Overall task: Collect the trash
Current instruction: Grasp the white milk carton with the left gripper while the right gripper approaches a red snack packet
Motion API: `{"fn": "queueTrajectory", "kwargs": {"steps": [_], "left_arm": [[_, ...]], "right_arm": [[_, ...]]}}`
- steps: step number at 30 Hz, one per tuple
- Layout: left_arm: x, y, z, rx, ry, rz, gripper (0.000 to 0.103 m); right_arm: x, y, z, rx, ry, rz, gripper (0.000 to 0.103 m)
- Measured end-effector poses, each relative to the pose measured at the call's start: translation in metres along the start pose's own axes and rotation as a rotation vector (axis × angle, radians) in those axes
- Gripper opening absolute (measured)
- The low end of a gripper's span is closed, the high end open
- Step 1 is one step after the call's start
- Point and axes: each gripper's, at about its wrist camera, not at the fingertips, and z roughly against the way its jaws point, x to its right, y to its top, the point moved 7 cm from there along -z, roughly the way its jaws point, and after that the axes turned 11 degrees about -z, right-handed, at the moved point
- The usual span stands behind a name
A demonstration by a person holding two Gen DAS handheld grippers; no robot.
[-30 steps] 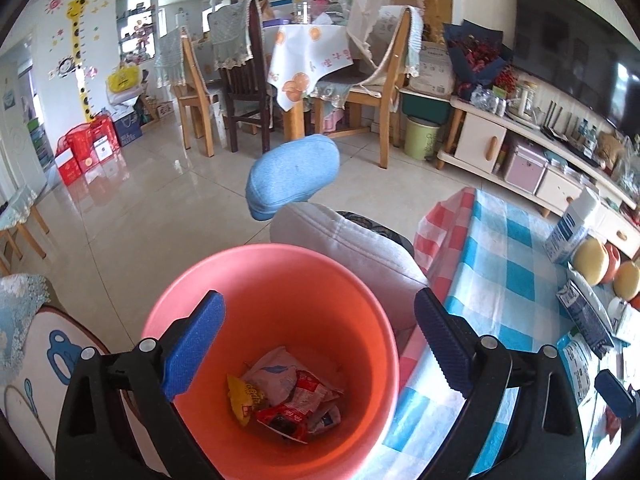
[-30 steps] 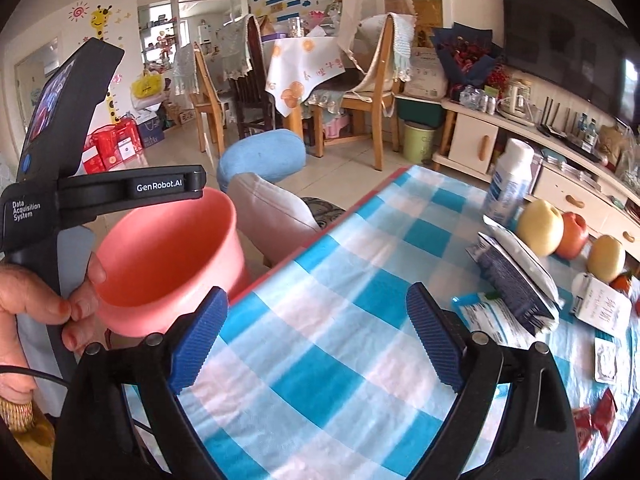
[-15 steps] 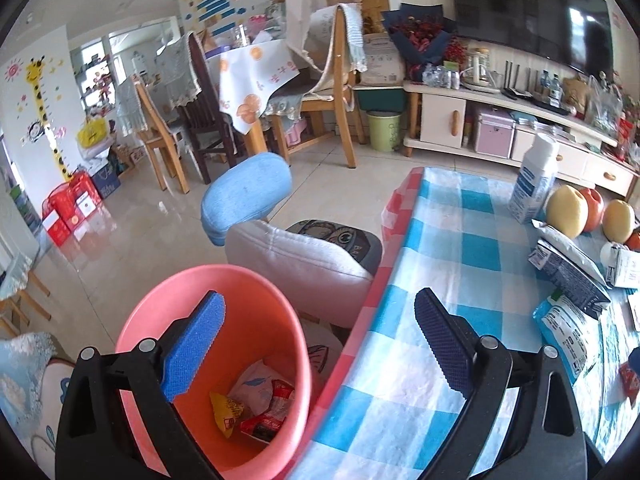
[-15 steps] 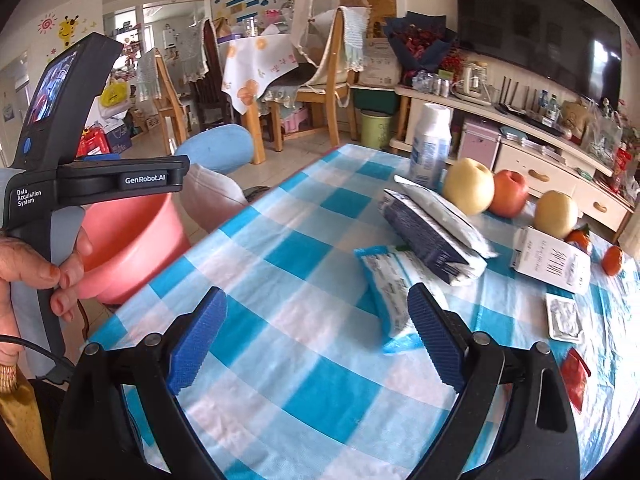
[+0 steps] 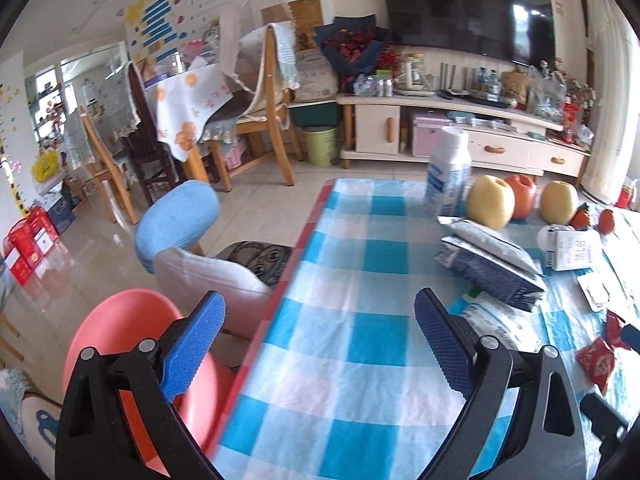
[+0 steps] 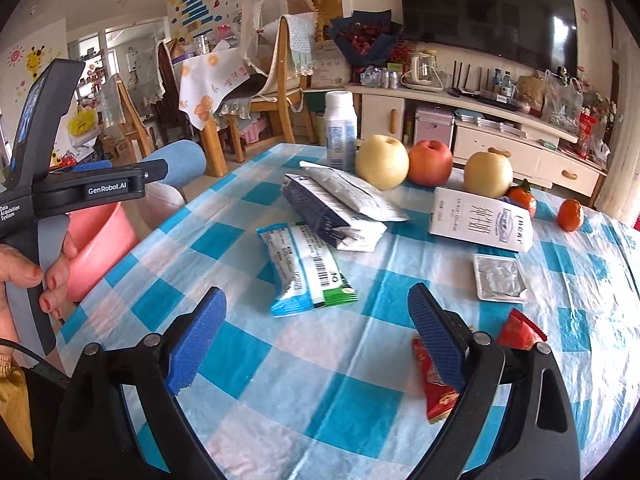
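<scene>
A pink bin point(image 5: 120, 320) stands on the floor at the table's left edge, also visible in the right wrist view point(image 6: 100, 232). My left gripper point(image 5: 319, 304) is open and empty above the blue-checked tablecloth point(image 5: 360, 380), just right of the bin. My right gripper point(image 6: 316, 296) is open and empty over the table. A red wrapper point(image 6: 436, 392) lies partly under its right finger, and a second red wrapper point(image 6: 520, 334) lies just behind. A blue, white and green snack packet point(image 6: 304, 268) lies ahead of the right gripper. A clear blister tray point(image 6: 500, 278) sits to the right.
Two stacked dark-blue and white bags point(image 6: 336, 204), a white carton point(image 6: 480, 220), a white bottle point(image 6: 340, 132), three apples point(image 6: 430, 162) and tangerines point(image 6: 570, 214) fill the far table. A hand holds the left gripper's handle point(image 6: 52, 200). A cushioned chair point(image 5: 208, 276) stands beside the bin.
Both views have swung right, from the bin to the table. The left gripper has left the bin's mouth and is now over the cloth. The right gripper has reached the red wrappers.
</scene>
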Motion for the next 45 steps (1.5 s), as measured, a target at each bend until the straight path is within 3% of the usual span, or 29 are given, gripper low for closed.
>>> {"fn": "queueTrajectory", "kwargs": {"steps": [11, 15, 18, 22, 31, 41, 45], "left_arm": [[0.085, 0.014, 0.0, 0.041, -0.233, -0.074, 0.095], [0.122, 0.023, 0.002, 0.066, -0.293, -0.151, 0.095], [0.152, 0.033, 0.003, 0.087, -0.317, -0.233, 0.095], [0.203, 0.055, -0.001, 0.117, -0.403, -0.342, 0.095], [0.312, 0.071, -0.04, 0.126, -0.407, -0.771, 0.095], [0.34, 0.07, -0.095, 0.05, -0.393, -0.93, 0.095], [0.351, 0.078, -0.101, 0.055, -0.378, -0.965, 0.095]], "right_arm": [[0.074, 0.014, 0.033, 0.041, -0.091, -0.048, 0.093], [0.105, 0.019, 0.046, 0.062, -0.129, -0.079, 0.093], [0.131, 0.016, 0.047, 0.031, -0.137, -0.144, 0.093], [0.159, 0.007, 0.042, -0.042, -0.144, -0.211, 0.093], [0.188, -0.002, 0.036, -0.115, -0.109, -0.317, 0.093], [0.195, -0.007, 0.025, -0.171, -0.065, -0.377, 0.093], [0.197, -0.008, 0.021, -0.179, -0.061, -0.391, 0.093]]}}
